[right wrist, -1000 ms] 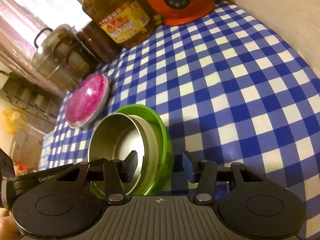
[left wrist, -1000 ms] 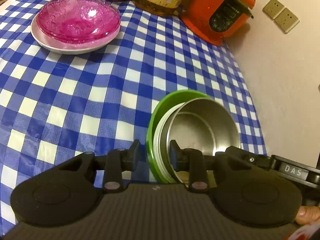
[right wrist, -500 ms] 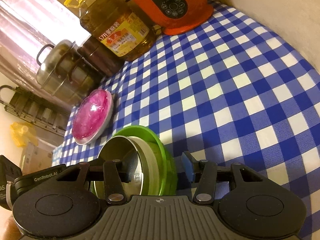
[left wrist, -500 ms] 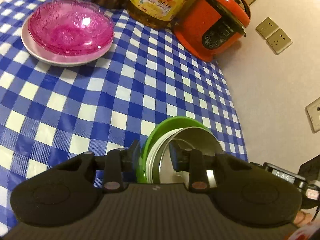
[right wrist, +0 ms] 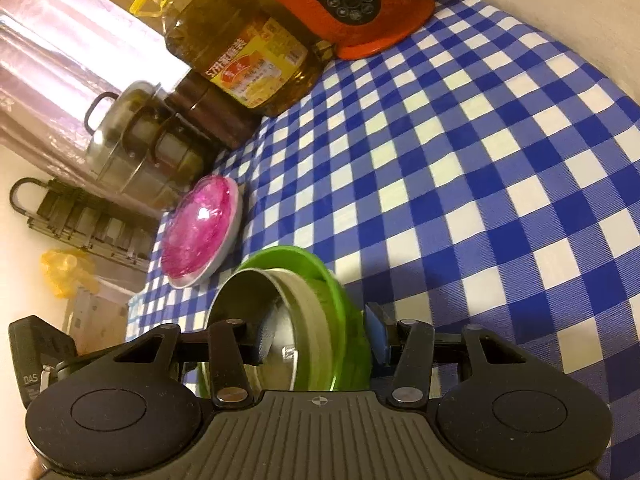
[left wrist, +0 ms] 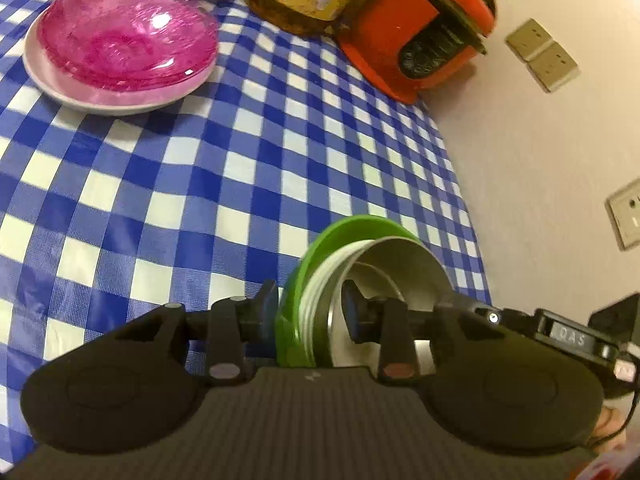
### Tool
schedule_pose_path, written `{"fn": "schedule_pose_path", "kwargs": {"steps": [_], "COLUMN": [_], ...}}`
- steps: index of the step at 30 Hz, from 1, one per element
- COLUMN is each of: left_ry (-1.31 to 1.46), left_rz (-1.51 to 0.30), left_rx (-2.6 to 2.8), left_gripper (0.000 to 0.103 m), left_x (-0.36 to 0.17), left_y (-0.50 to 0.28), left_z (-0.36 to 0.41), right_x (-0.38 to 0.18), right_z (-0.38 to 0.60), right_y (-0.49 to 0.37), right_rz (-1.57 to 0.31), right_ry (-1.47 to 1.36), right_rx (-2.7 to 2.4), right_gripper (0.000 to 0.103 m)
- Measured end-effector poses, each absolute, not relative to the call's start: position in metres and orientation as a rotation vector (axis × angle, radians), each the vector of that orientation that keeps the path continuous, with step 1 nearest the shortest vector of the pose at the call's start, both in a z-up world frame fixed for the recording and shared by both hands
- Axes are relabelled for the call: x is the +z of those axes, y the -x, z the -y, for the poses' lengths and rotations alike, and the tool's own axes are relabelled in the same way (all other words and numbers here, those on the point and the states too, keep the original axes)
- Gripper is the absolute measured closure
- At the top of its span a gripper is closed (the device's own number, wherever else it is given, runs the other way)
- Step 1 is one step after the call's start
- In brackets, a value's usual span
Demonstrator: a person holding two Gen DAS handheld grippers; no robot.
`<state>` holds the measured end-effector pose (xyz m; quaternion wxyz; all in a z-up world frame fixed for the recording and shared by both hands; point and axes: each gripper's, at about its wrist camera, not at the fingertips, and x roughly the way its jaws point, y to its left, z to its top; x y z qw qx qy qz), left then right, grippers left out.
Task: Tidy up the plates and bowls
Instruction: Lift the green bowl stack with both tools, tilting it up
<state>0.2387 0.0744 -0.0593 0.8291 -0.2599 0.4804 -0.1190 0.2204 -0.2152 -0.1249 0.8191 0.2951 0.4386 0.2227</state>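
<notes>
Both grippers straddle opposite rims of the nested bowls (left wrist: 360, 264), the left gripper (left wrist: 310, 308) easing open around its rim, the right gripper (right wrist: 320, 338) clenched on its own, likely steadying the tilted stack above the cloth (left wrist: 200, 184), well short of the pink dishes (left wrist: 124, 40).

Open cloth (left wrist: 168, 184) btw bowls (left wrist: 120, 36), cooker (left wrist: 416, 28)

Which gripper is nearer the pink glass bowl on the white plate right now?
Left, as far as the views show. Both grippers straddle the nested bowl stack: the left gripper, jaws opening, on the side facing the pink glass bowl, the right gripper on its far side.
</notes>
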Motion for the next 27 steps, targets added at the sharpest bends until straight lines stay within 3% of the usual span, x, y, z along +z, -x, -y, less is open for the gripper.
{"fn": "schedule_pose_path", "kwargs": {"steps": [16, 19, 27], "left_ry": [0.513, 0.512, 0.422], "left_rz": [-1.05, -1.049, -1.052], "left_rx": [-0.388, -0.394, -0.389], "left_gripper": [0.08, 0.079, 0.082], "left_x": [-0.073, -0.074, -0.073], "left_y": [-0.247, -0.248, -0.248], "left_z": [-0.084, -0.084, -0.074], "right_x": [-0.137, -0.144, -0.141], "right_z": [0.217, 0.22, 0.216], "right_y": [-0.219, -0.22, -0.216], "right_rz": [-0.96, -0.97, -0.954], "right_ry": [-0.614, -0.642, -0.607], "right_rx": [0.492, 0.498, 0.488], "right_gripper": [0.055, 0.063, 0.064]}}
